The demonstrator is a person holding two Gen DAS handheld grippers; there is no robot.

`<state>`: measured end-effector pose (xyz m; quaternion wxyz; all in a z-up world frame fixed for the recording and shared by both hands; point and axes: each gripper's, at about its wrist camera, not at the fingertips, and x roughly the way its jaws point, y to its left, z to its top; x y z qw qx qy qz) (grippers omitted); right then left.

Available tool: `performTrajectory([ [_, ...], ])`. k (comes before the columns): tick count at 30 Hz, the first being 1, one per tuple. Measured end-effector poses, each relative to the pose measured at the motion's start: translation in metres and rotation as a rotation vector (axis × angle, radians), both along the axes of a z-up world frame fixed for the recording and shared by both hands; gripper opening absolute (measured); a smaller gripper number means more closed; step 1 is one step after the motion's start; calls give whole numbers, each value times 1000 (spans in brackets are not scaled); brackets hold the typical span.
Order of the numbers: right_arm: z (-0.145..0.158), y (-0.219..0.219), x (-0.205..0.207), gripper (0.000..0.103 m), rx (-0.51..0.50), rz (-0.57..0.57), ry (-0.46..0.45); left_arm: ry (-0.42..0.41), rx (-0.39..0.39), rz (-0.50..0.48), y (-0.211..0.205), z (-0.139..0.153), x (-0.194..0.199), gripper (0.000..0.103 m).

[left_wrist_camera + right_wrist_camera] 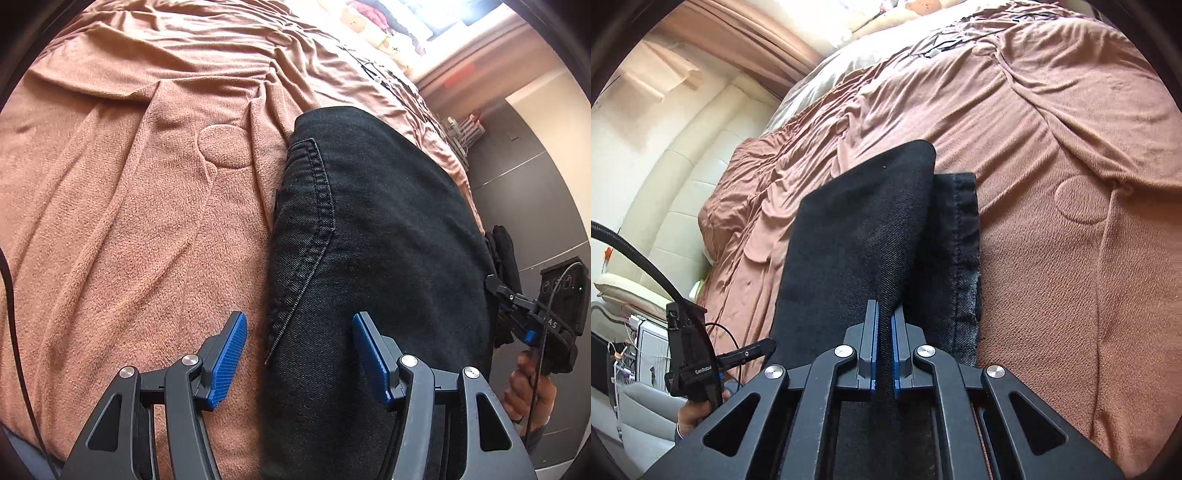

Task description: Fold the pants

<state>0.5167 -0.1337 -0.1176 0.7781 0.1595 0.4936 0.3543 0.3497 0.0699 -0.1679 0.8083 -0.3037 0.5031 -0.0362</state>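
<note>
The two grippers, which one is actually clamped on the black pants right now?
The right gripper: its blue pads are pinched together on a fold of the black pants. The left gripper hangs open over the pants' edge, gripping nothing.

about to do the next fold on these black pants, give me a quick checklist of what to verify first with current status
1. Right gripper jaws closed on the black pants: ok, fabric is pinched between the pads.
2. Left gripper gripping too: not ok, jaws stand open, straddling the pants' edge with nothing pinched.
3. Pants lying on the brown blanket, not slipping off the bed: ok.
4. Hemmed layer squared up under the lifted one: cannot tell, partly hidden.
5. Landing area on the blanket smooth: not ok, it is wrinkled.
6. Black cable away from the fabric: ok.
</note>
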Motion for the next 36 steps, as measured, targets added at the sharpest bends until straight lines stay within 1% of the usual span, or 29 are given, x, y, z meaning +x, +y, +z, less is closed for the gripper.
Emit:
performTrajectory([
  [3, 12, -7, -8, 2, 0, -1, -38, -1, 6, -14, -6, 3, -1, 62],
  [6, 13, -18, -15, 2, -2, -11, -45, -5, 11, -31, -13, 7, -1, 62],
  [9, 5, -27, -17, 2, -20, -32, -39, -6, 18, -43, -19, 9, -1, 62],
  [13, -8, -36, -12, 2, -21, -64, 1, 2, 29, -40, -20, 6, 0, 62],
  [18, -20, -29, -7, 2, -79, -80, 17, 8, -2, -37, -18, 0, -1, 62],
  [21, -30, -24, -5, 2, -107, -92, 40, 6, 0, -49, -23, 0, -2, 62],
  [23, -33, -21, -6, 2, -133, -98, 32, 15, -17, -58, -26, -3, -2, 62],
  [24, -34, -21, -7, 2, -133, -102, 35, 22, -24, -63, -28, -4, -2, 60],
  [25, -33, -21, -7, 2, -125, -107, 40, 17, -25, -67, -30, -4, -3, 50],
  [28, -24, -21, -12, 3, -121, -103, 38, 18, 22, -78, -36, 1, -3, 48],
  [29, -20, -22, -13, 3, -131, -109, 34, 20, 25, -76, -37, 3, -4, 47],
  [30, -17, -25, -15, 7, -129, -115, 32, 22, 25, -74, -37, 4, -3, 46],
  [32, -12, -33, -21, 7, -130, -118, 32, 21, 32, -74, -37, 6, -4, 46],
  [35, -7, -42, -32, 8, -101, -106, 27, 25, 35, -71, -37, 5, -7, 47],
  [36, -6, -44, -37, 10, -96, -93, 29, 25, 32, -67, -37, 5, -9, 47],
])
